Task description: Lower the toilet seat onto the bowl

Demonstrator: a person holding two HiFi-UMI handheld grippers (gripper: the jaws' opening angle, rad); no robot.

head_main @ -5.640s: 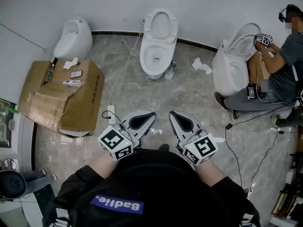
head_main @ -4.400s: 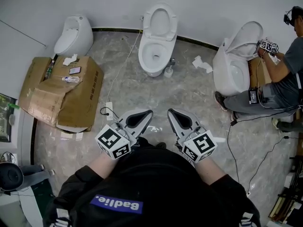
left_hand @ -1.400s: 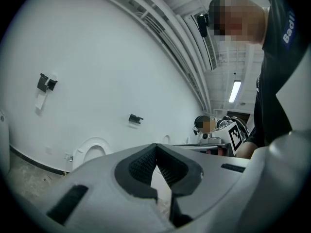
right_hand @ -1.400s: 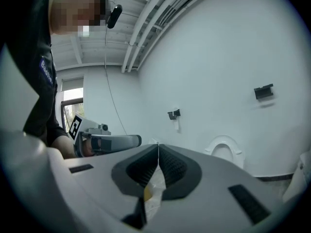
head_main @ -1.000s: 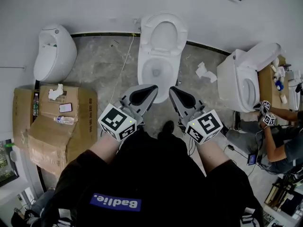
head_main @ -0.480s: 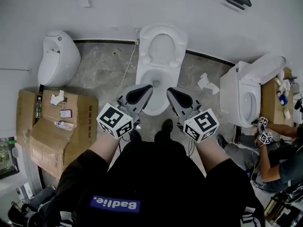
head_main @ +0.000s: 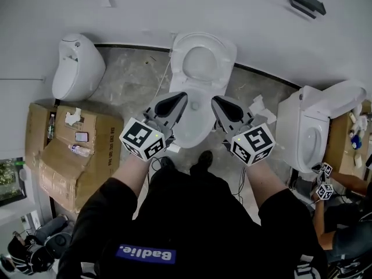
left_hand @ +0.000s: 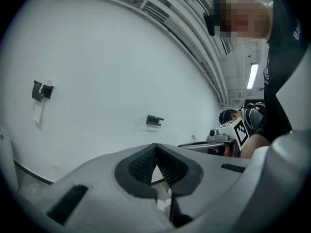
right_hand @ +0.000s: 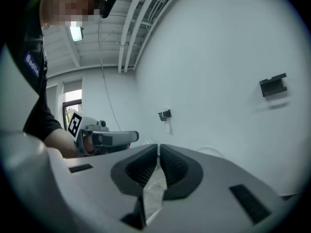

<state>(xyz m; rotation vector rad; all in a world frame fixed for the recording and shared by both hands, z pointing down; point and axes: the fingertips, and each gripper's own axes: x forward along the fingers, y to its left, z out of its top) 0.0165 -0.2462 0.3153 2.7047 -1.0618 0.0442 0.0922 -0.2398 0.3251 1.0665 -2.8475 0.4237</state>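
Right now both my left gripper [head_main: 178,96] and right gripper [head_main: 215,100] are clenched empty above the smooth white bowl [head_main: 193,127]. Just beyond their tips, untouched, the glossy oval toilet seat [head_main: 226,57] stands raised against the wall [head_main: 174,10].

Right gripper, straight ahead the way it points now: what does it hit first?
Most likely the raised seat. The right gripper is shut and angles slightly inward toward it. Height is hard to judge; if the line passes over the seat, it meets the wall.

White toilet seat [head_main: 181,63], mottled grey floor [head_main: 125,80]
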